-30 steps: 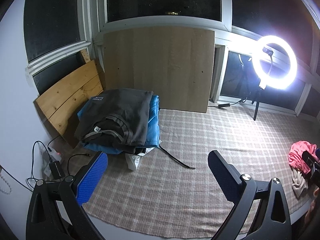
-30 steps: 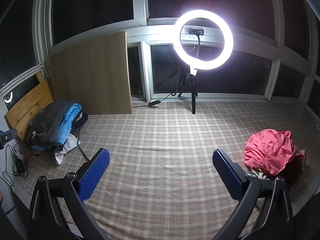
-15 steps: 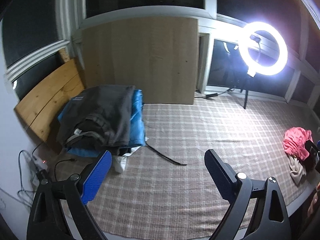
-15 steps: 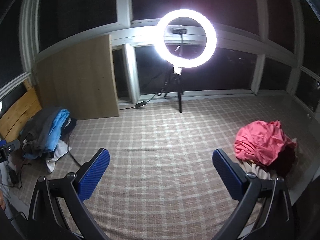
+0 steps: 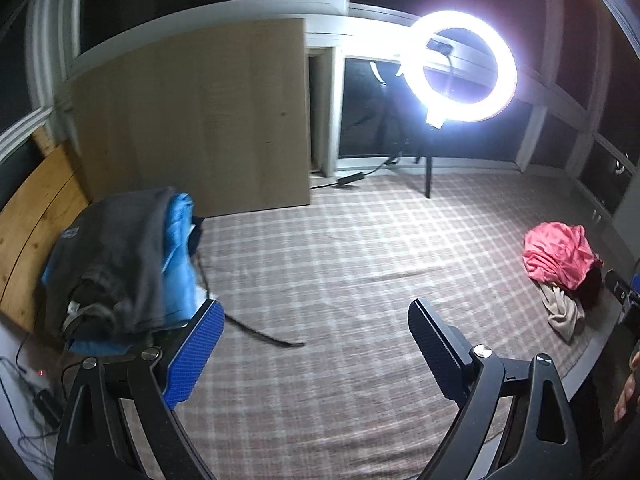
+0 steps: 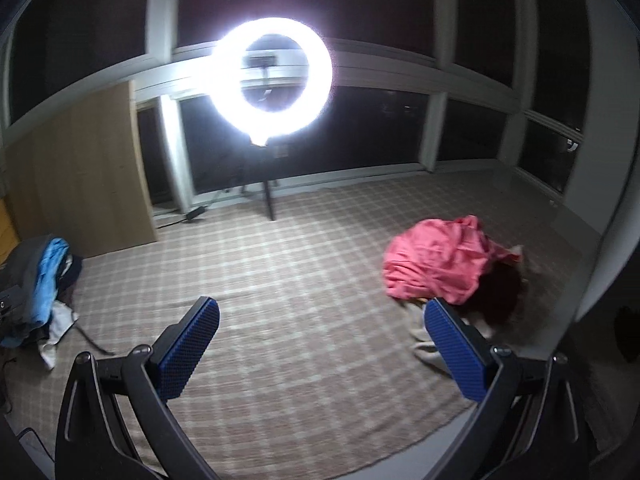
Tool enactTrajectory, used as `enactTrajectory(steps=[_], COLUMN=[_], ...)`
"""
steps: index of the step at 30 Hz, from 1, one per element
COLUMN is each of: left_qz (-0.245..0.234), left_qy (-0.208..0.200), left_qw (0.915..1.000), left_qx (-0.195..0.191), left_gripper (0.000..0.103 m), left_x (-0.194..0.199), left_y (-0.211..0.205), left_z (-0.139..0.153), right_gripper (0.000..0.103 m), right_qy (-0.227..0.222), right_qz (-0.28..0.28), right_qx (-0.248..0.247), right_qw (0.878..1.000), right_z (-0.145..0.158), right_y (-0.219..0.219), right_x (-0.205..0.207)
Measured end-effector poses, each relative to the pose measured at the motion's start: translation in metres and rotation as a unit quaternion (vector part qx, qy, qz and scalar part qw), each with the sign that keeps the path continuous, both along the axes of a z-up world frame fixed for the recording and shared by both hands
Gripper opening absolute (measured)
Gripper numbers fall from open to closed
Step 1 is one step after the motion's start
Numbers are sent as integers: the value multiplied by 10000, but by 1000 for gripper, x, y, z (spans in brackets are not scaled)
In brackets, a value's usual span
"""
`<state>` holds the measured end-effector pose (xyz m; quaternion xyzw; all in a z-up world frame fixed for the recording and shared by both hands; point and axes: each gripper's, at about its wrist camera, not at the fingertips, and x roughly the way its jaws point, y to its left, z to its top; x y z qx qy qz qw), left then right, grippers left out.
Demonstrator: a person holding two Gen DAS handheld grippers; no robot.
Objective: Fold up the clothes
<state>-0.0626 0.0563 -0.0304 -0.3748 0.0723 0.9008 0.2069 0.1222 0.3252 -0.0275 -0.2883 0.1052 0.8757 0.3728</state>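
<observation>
Both grippers – left gripper and right gripper – gape wide, holding nothing, the crumpled pink cloth lies nearby on the checked rug – 1 sloppy pinch might grab rug too.

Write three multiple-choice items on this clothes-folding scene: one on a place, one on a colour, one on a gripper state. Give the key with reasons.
1. Where does the ring light stand?
A. by the windows
B. on the stack of clothes
C. beside the pink garment

2. What colour is the crumpled garment on the right of the mat?
A. green
B. pink
C. white

3. How is the right gripper?
A. shut on cloth
B. shut, empty
C. open, empty

Key: 1 A, its stand rises at the mat's far edge; 2 B, it shows pink in both views; 3 C, its blue pads stand wide apart with only mat between.
</observation>
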Motion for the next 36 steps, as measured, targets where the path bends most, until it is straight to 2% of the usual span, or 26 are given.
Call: enactTrajectory(steps=[7, 16, 25, 36], left_qz=[-234, -123, 26, -114], left_qy=[31, 216, 270, 360], left_qw=[9997, 9993, 9993, 9988], left_qx=[-82, -279, -255, -304], left_gripper=[92, 92, 92, 92], left_x=[-1, 15, 25, 31], left_y=[35, 88, 132, 190], left_z=[1, 6, 10, 8], right_gripper=[103, 103, 103, 103], right_qy=[-98, -49, -33, 29], right_qz=[-306, -151, -60, -195], right_qx=[3, -111, -131, -288], right_qw=[9995, 9998, 9999, 9994], right_z=[-2, -5, -6, -17], right_y=[26, 68, 117, 172], right_x=[13, 18, 28, 47])
